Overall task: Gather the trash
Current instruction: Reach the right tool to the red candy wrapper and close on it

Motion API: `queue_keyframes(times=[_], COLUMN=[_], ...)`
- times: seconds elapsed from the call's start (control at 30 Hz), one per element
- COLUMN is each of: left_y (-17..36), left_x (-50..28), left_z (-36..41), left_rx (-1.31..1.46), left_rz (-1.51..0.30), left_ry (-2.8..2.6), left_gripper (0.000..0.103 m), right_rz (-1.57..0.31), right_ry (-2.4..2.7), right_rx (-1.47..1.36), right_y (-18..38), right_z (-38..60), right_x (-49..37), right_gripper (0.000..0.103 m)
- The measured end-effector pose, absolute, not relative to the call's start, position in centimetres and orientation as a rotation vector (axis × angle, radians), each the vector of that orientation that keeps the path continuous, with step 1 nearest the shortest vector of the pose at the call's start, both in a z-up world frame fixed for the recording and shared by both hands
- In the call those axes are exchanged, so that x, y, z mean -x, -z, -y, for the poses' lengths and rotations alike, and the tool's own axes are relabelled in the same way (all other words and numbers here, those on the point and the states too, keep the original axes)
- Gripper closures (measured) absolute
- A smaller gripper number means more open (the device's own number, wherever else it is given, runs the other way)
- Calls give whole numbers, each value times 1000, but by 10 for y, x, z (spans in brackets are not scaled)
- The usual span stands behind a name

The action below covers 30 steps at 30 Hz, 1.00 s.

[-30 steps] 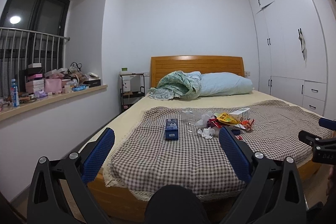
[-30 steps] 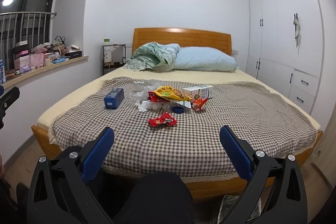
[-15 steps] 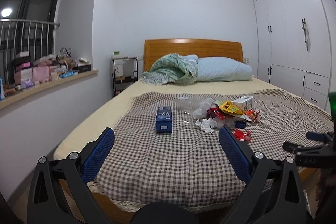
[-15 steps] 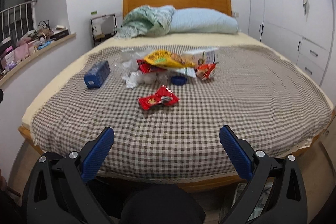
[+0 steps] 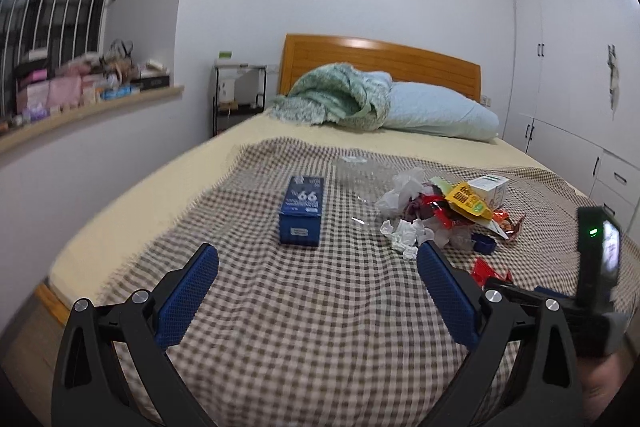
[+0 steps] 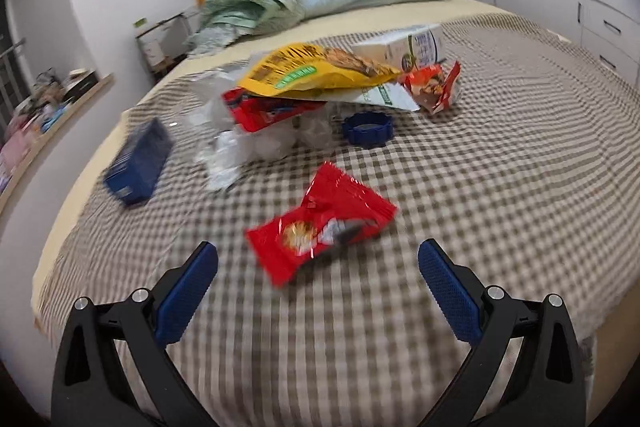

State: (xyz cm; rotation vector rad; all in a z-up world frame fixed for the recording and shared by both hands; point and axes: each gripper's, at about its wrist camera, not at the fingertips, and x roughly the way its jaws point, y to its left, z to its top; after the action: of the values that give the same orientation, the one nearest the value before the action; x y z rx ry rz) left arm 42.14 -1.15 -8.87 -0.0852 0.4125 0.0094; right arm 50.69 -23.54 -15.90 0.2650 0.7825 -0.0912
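Right wrist view: right gripper (image 6: 318, 269) open before red wrapper (image 6: 320, 223) on bed (image 6: 520, 167).
Left gripper (image 5: 316, 273): open, empty.
Tip: centre the wrapper, pinch its middle.

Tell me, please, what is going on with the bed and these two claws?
A person holding a claw in each hand is about to clear litter off the checked blanket. The right claw is open and empty, just short of a lone red wrapper. The left claw is also open and empty, facing a blue box. Beyond lies a pile: a yellow snack bag, a small carton, a blue cap and crumpled tissues.
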Motion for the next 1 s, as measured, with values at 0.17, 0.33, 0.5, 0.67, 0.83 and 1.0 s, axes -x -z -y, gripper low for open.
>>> queue_keyframes(times=[0.17,0.33,0.5,0.67,0.83,1.0], left_y=[108,127,150,168,180,195], left_x=[-466,-514,-558,-593,-619,-639], left_z=[25,47,80,105,121,136], left_rx=[110,84,-7,-24,-29,-53], left_rz=[-445,-478,-508,-608,-664,-797], left_ry=[-25,4,8,128,197,265], left_gripper=[7,7,7,7,34,51], right_rz=[-837,-841,-824,-768,-710,-737], right_ry=[120,107,76,77,47,23], right_rx=[-249,-149,-225,-333,-422,-456], right_y=[184,194,186,172,165,170], right_z=[228,218,244,277,297,297], right_x=[-551,-562,-556,-540,-530,-539], right_gripper=[24,85,91,91,91,91])
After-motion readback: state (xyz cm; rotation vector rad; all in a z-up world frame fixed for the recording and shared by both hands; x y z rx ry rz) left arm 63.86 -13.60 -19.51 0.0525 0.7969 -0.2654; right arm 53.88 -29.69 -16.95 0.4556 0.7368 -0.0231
